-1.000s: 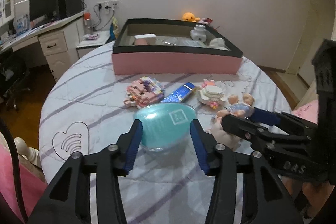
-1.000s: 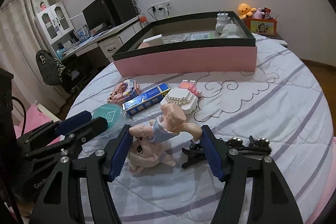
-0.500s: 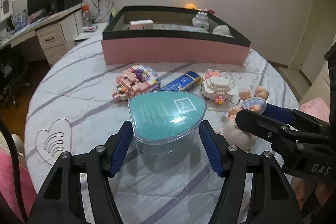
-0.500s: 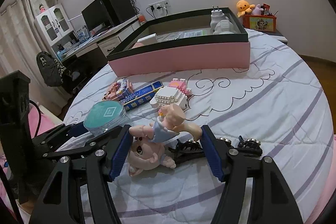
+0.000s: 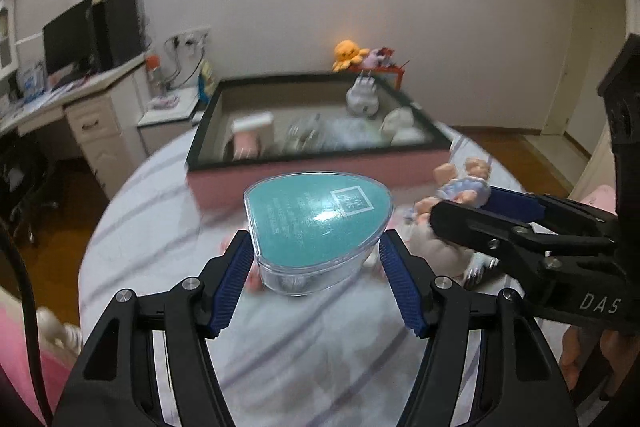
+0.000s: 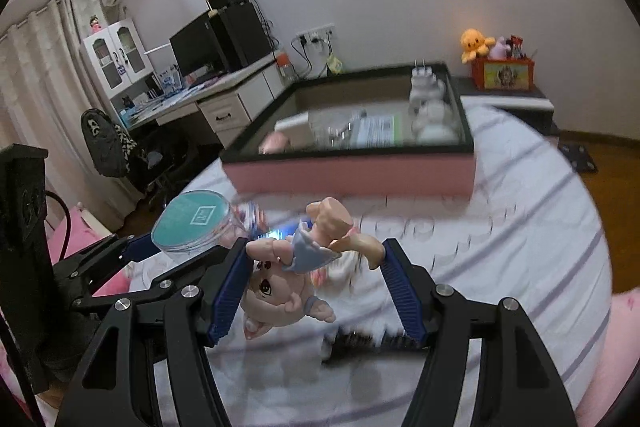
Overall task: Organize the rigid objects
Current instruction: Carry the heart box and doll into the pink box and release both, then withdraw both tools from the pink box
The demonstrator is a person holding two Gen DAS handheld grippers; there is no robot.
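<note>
My left gripper [image 5: 316, 259] is shut on a clear heart-shaped case with a teal lid [image 5: 316, 223] and holds it up above the bed. The case also shows in the right wrist view [image 6: 196, 223]. My right gripper [image 6: 314, 263] is shut on a small doll in a blue dress [image 6: 292, 267], head down, lifted off the bed; the doll also shows in the left wrist view [image 5: 460, 191]. The pink box with a black rim [image 5: 312, 155] lies ahead of both, holding a white figure [image 5: 362, 99] and other items.
A black hair clip [image 6: 368, 343] lies on the striped bedspread under my right gripper. A desk with a monitor [image 6: 200, 51] stands at the left. A nightstand with an orange plush [image 6: 474, 45] is behind the box.
Both grippers have lifted off the bed and moved toward the pink box, the left with the teal case, the right with the doll. The toys left on the bed are now blurred below.
</note>
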